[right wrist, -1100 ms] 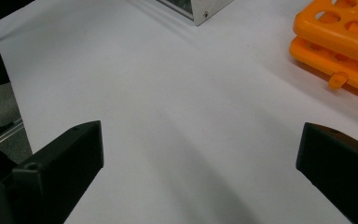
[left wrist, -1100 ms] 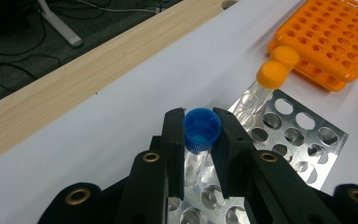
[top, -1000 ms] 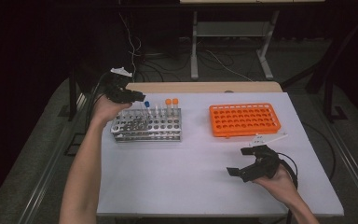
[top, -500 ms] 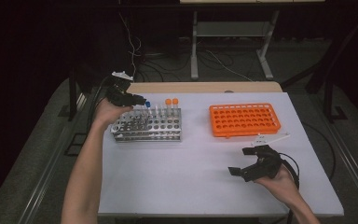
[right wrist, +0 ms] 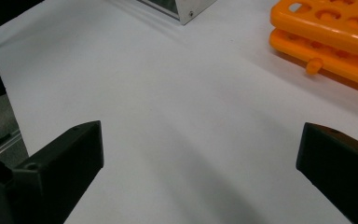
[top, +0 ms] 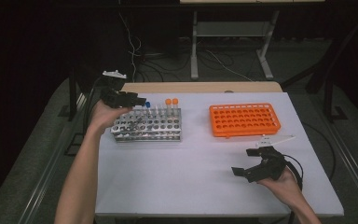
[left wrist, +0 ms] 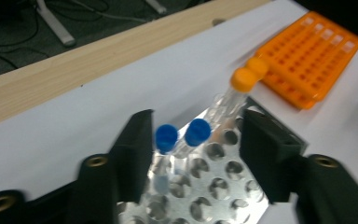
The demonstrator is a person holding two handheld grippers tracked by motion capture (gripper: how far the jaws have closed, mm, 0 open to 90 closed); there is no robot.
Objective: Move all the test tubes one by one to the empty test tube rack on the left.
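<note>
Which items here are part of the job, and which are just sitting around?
In the job:
- left hand-held gripper, jaws just opened around the blue-capped tubes
- metal tube rack

Lying about:
- orange-capped tubes, in the metal rack
- orange tube rack, empty
- right hand-held gripper, open, low over the white table

Counter: white surface, with a strip of light wood exposed along its far edge at 12 o'clock. Two items stand directly on it. A metal tube rack sits toward 10 o'clock, carrying capped tubes in its back rows, two with blue caps and two with orange. An orange tube rack sits toward 1 o'clock, its holes unfilled as far as can be seen. The two racks stand side by side, well apart, with bare surface between them.
</note>
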